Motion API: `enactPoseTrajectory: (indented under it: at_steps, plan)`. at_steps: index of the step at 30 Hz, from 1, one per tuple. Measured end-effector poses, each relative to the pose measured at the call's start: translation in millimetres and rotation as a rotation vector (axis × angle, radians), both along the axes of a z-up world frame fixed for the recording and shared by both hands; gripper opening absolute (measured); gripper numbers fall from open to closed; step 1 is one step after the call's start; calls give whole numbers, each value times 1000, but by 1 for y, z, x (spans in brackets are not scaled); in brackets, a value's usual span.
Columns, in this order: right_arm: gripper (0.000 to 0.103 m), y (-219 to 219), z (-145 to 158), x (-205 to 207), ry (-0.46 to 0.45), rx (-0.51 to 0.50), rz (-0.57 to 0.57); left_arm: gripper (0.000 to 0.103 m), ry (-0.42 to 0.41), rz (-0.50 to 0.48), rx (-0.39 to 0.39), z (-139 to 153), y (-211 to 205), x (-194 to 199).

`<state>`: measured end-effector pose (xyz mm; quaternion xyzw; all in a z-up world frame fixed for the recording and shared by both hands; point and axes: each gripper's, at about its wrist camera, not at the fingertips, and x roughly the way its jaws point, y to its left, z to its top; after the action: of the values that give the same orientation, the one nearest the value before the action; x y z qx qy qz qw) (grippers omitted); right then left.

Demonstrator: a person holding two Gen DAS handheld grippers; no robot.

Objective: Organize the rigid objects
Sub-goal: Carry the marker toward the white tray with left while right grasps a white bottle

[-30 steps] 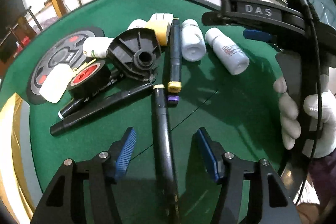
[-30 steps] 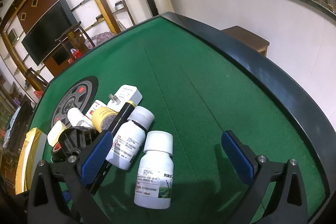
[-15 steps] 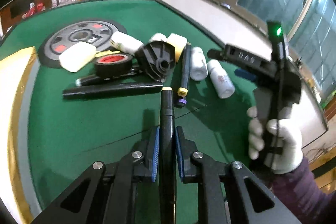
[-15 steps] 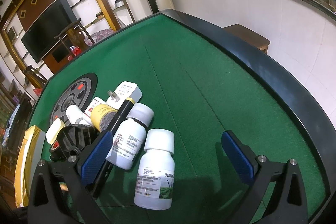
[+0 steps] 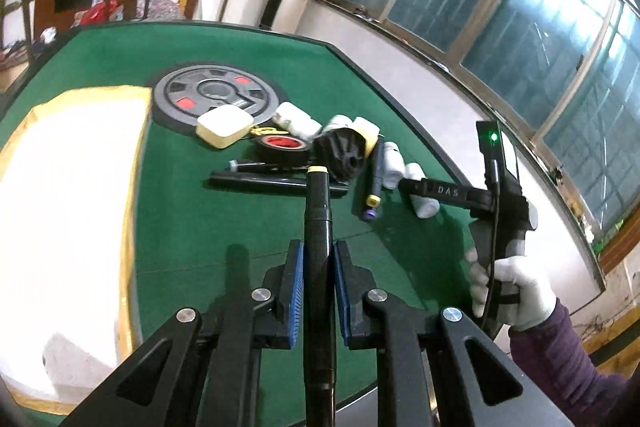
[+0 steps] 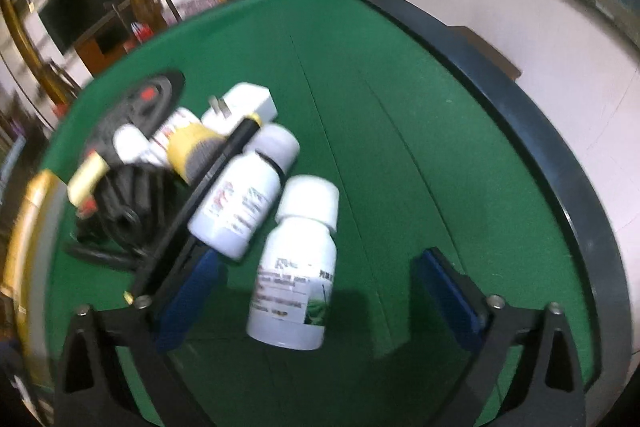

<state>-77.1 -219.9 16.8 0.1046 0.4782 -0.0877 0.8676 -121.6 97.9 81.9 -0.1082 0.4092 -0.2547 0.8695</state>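
A: Left hand-held gripper (image 5: 317, 291) is clamped on the black marker (image 5: 318, 227), lifted off the table (image 5: 240, 227).

B: Right hand-held gripper (image 6: 316, 291) closing, pads clear of the white bottle (image 6: 296, 267). Next: tray (image 5: 68, 227) at nine o'clock.

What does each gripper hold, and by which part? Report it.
Left gripper: long black yellow-tipped marker, clamped mid-barrel. Right gripper: nothing, closing around the white plastic bottle.

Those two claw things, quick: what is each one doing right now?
Left gripper: shut on the black marker.
Right gripper: open, jaws closing around the white bottle, pads not touching it.
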Motion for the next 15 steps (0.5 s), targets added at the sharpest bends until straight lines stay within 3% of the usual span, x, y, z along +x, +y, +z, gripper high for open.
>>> enactPoseTrajectory:
  at_steps: [4, 6, 7, 15]
  plan:
    - [61, 6, 1, 2, 5, -60, -21, 14, -2, 30, -10, 1, 13, -1]
    - [47, 6, 3, 0, -2, -33, -12, 14, -7, 46, -14, 4, 21, -2]
    - [35, 5, 3, -1, 1, -15, -7, 14, -10, 54, -14, 5, 25, -3]
    - [34, 2, 14, -29, 18, 112, 31, 14, -14, 142, -14, 11, 71, 2]
